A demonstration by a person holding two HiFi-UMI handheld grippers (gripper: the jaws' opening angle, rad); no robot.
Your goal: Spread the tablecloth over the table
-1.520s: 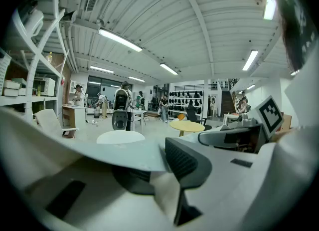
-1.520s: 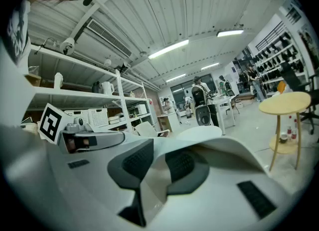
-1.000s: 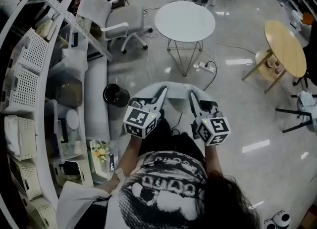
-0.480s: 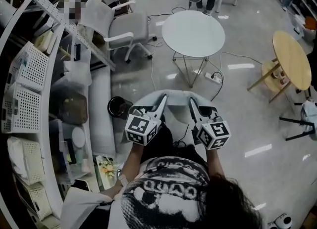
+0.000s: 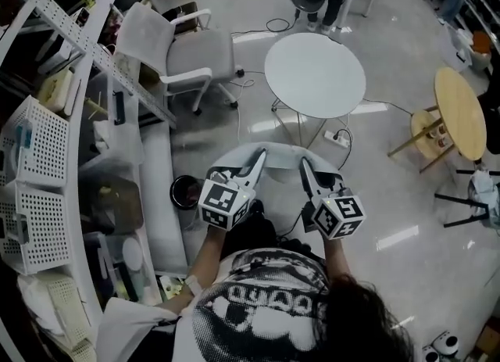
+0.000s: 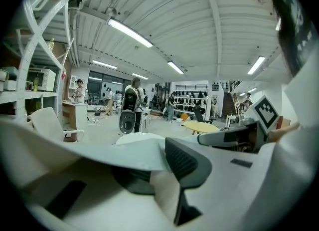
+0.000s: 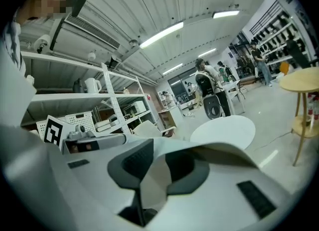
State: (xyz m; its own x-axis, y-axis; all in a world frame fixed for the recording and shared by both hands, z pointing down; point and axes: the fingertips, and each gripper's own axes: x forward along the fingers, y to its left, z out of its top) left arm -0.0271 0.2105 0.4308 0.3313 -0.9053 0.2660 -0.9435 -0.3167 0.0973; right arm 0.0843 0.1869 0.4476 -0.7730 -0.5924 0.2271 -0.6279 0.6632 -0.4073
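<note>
A white tablecloth [image 5: 279, 154] hangs between my two grippers in front of the person's body. My left gripper [image 5: 260, 155] is shut on one part of its edge, and the cloth [image 6: 94, 150] fills that gripper's view, pinched at the jaws [image 6: 160, 167]. My right gripper [image 5: 304, 163] is shut on another part of the edge, where the cloth [image 7: 219, 151] folds into the jaws [image 7: 155, 169]. The round white table [image 5: 315, 73] stands bare just ahead of both grippers, also seen as the table top [image 6: 137, 137] and the table top [image 7: 224, 130].
A grey office chair [image 5: 184, 42] stands left of the table. White shelving with baskets [image 5: 47, 118] runs along the left, with a black bin [image 5: 186, 192] beside it. A power strip and cables [image 5: 335, 138] lie under the table. A wooden round table [image 5: 461, 110] is at right.
The person has walked forward with both grippers and the cloth. The round white table and the black bin have slid lower in the head view, nearer to the grippers.
</note>
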